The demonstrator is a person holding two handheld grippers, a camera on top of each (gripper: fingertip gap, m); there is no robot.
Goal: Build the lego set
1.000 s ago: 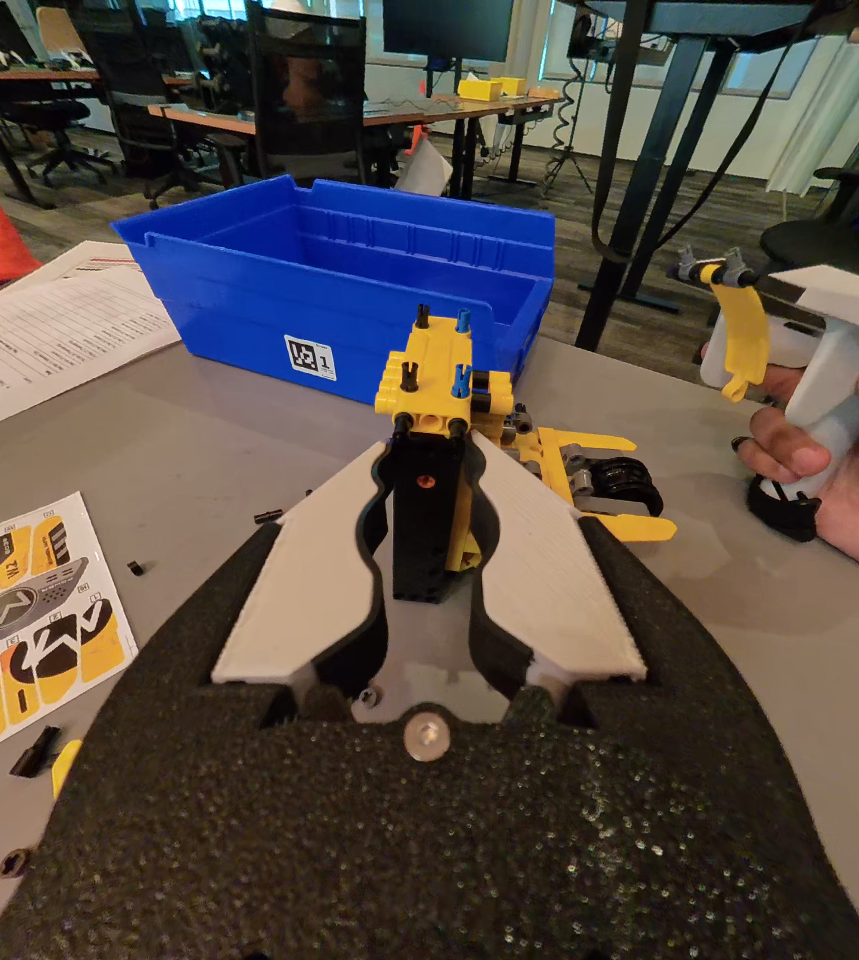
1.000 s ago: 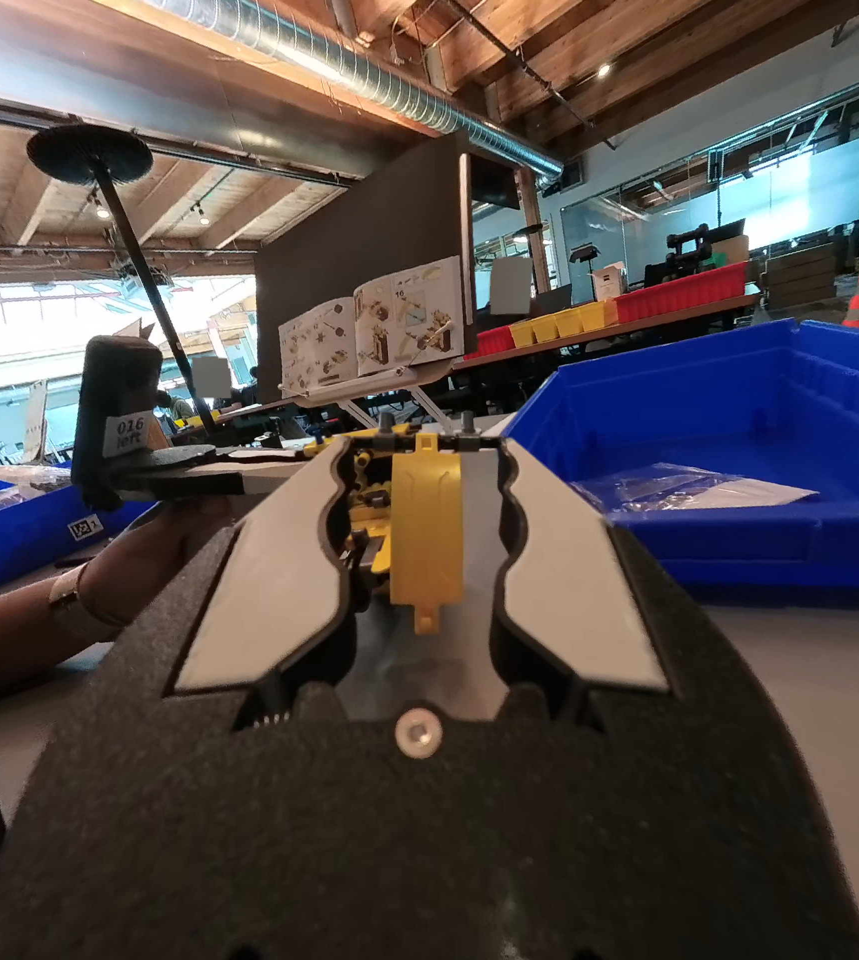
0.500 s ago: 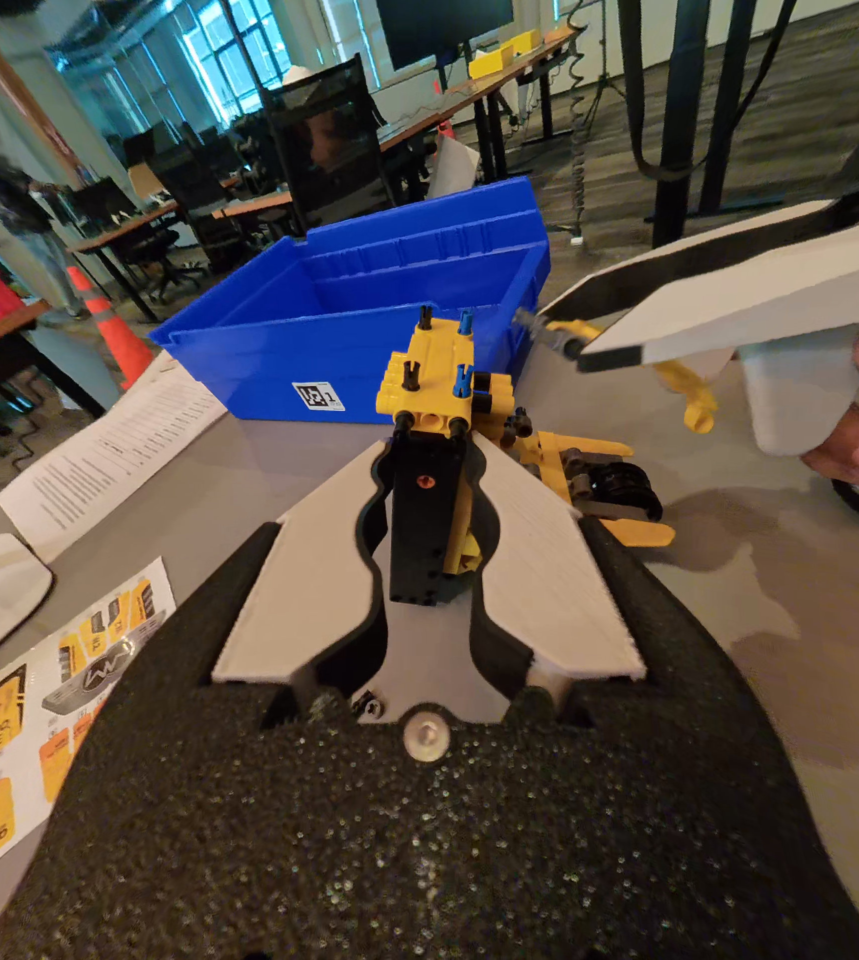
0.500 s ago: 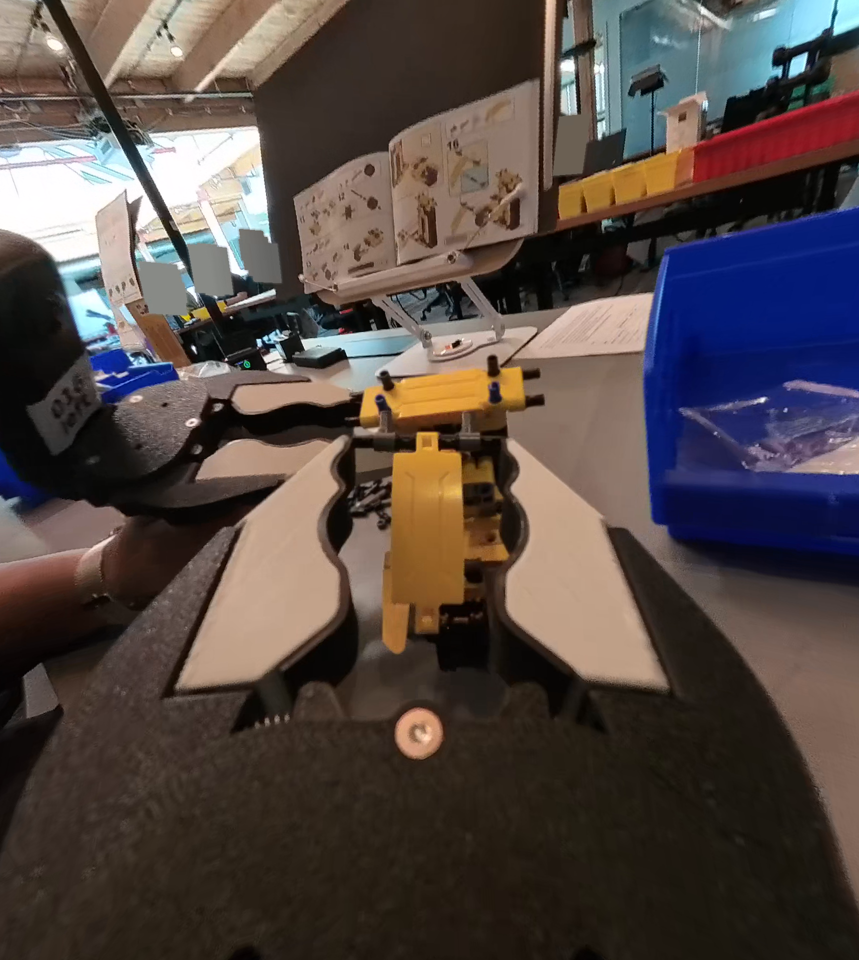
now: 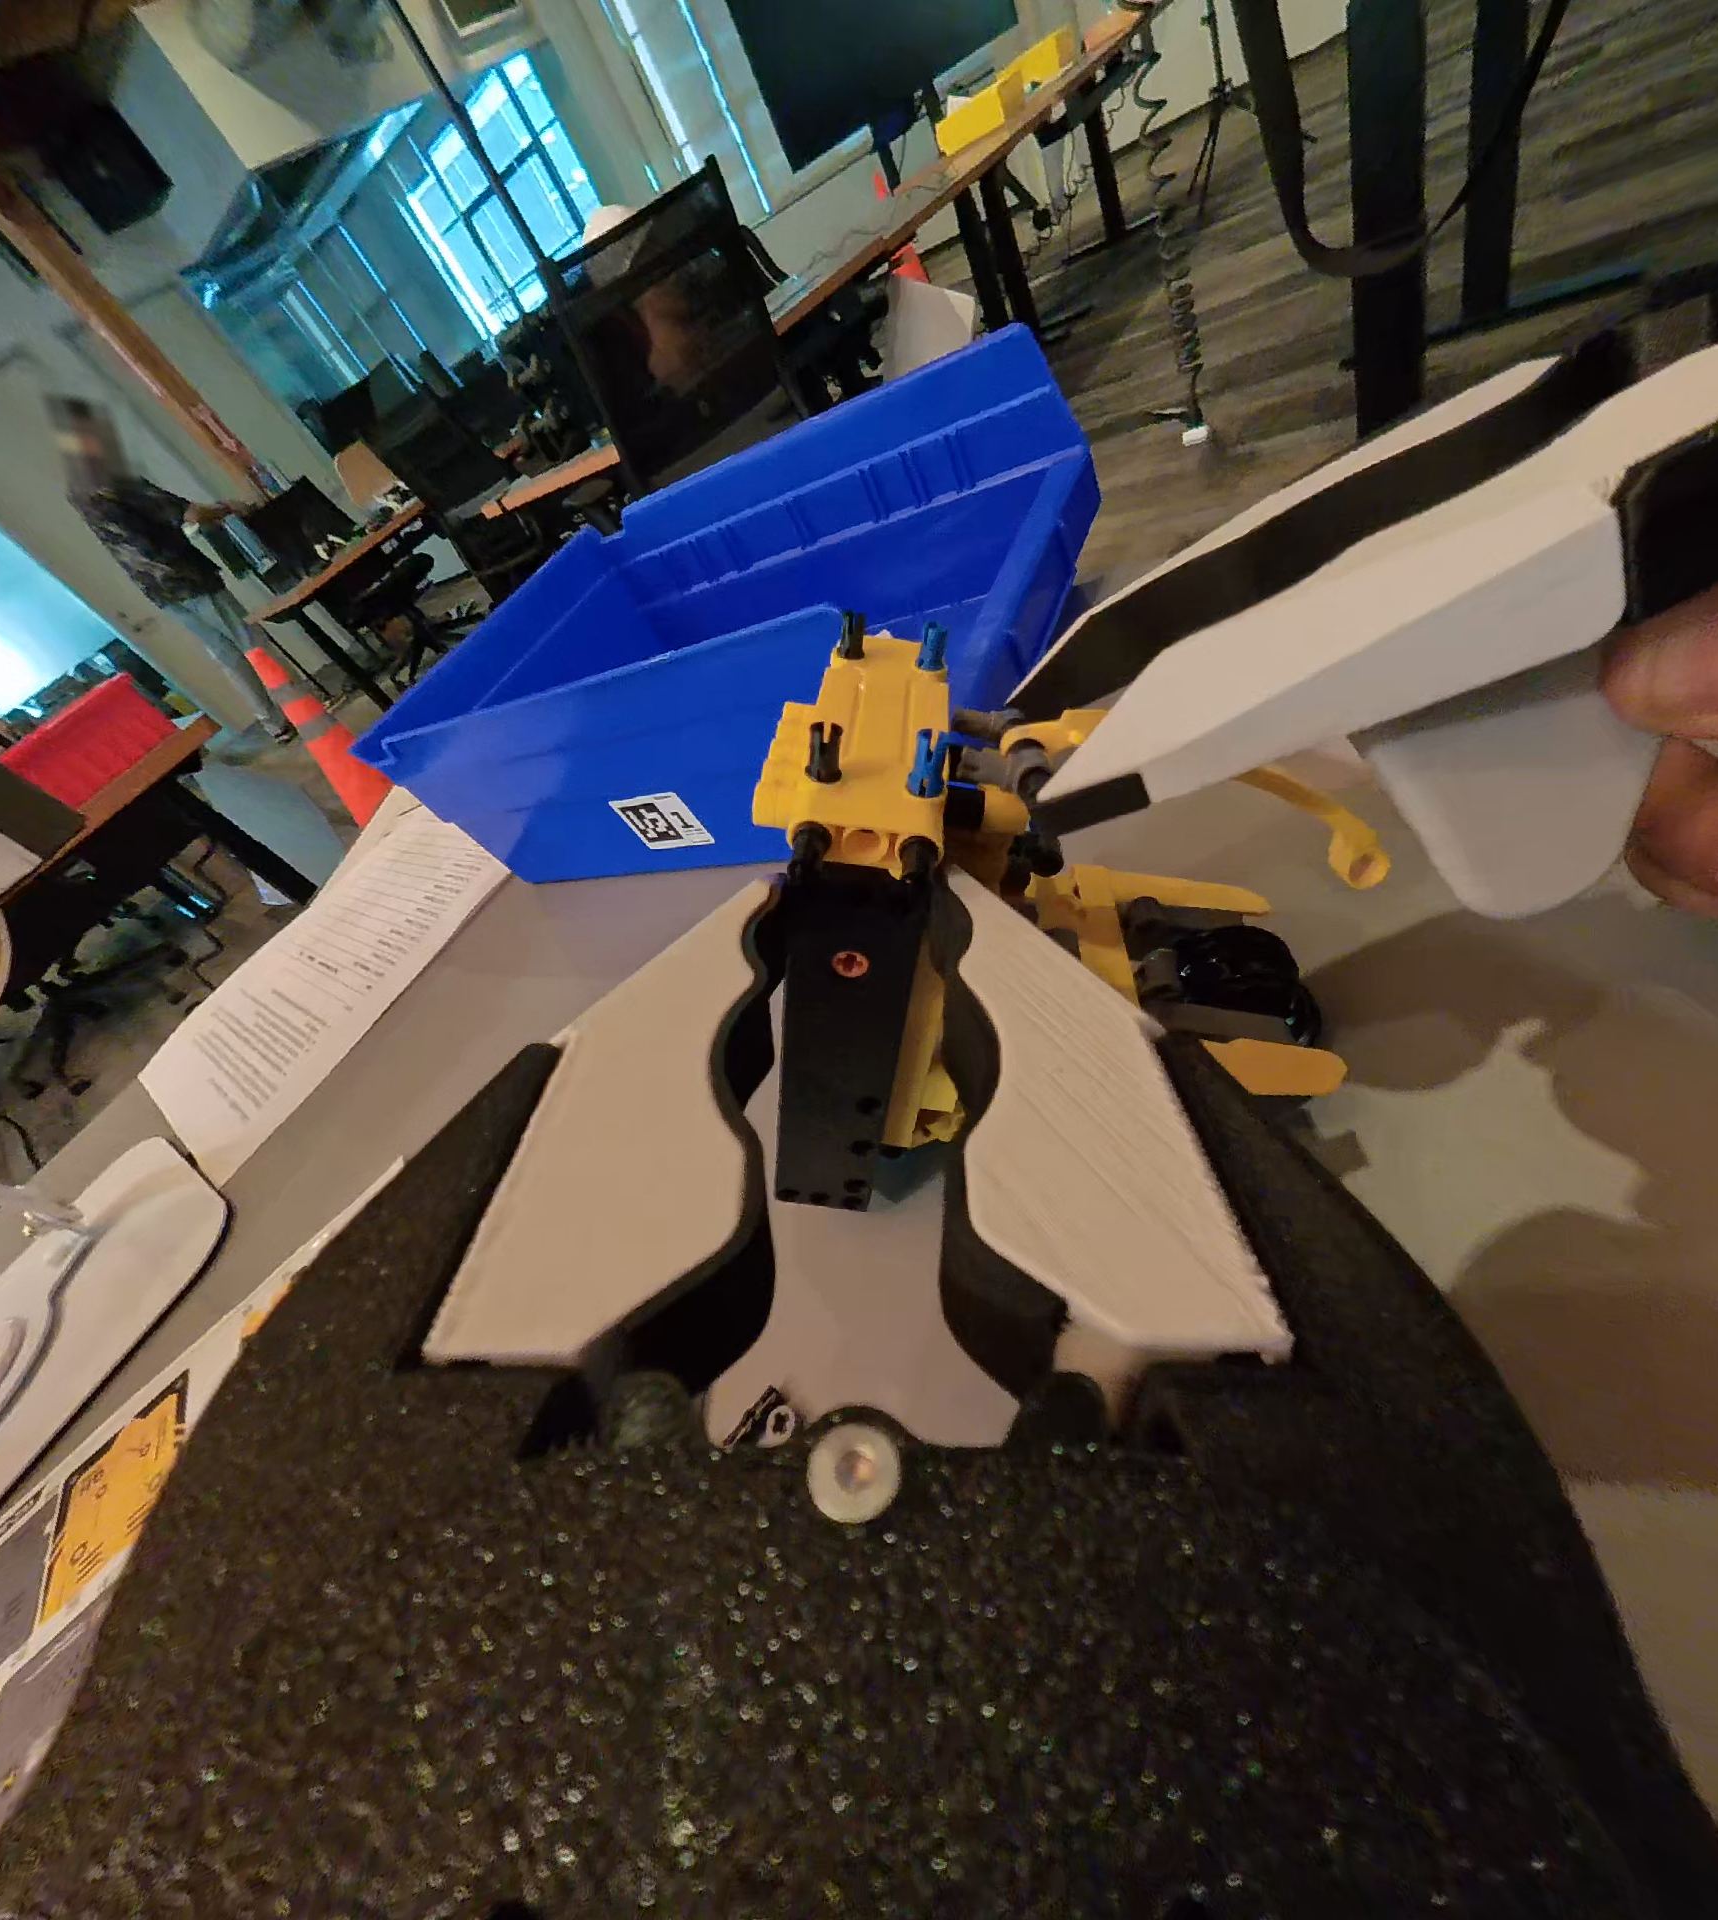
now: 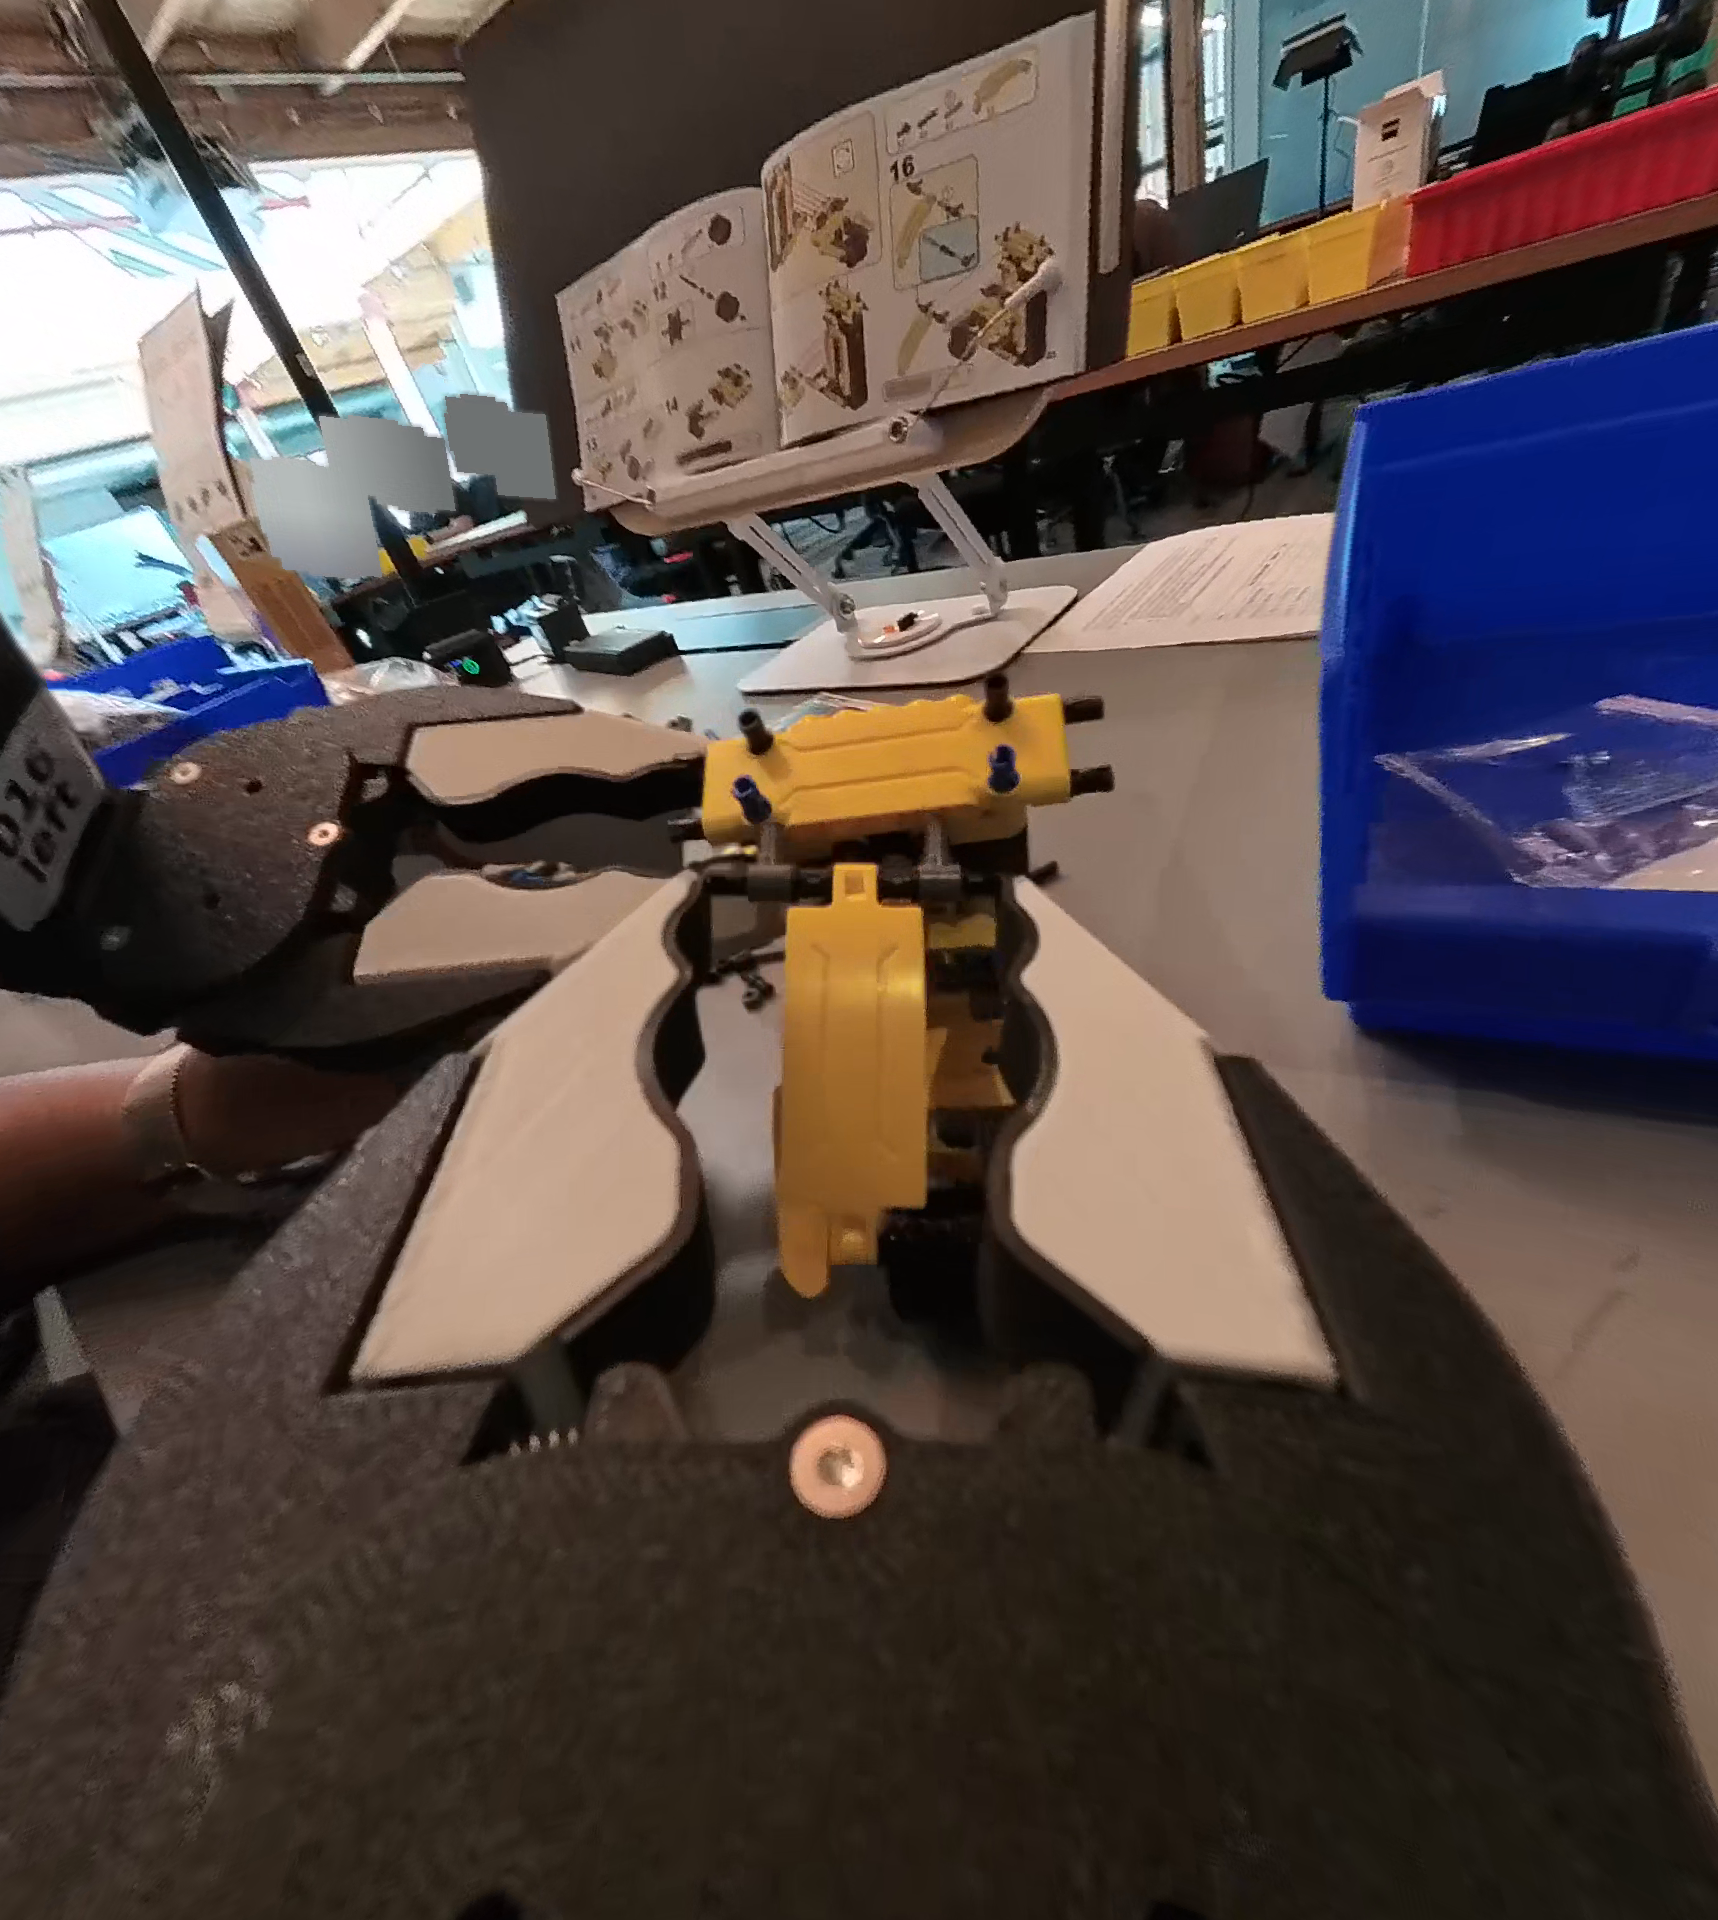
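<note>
My left hand-held gripper (image 5: pixel 860 914) clamps the toy model (image 5: pixel 865 748) by its black beam; my right hand-held gripper (image 6: pixel 850 883) pinches a yellow curved panel (image 6: pixel 855 1049) against it — light, brittle plastic, blue bin (image 6: pixel 1582 665) beyond on the desk (image 5: pixel 1457 1299).

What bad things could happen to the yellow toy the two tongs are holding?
1. The right tongs press a curved yellow piece toward the yellow and black model. If it is lined up crooked, the small pegs could pop off.
2. The left tongs pinch only the model's black bar, so a hard push might twist it loose.
3. Anything dropped could land among the loose pieces on the grey table.
</note>
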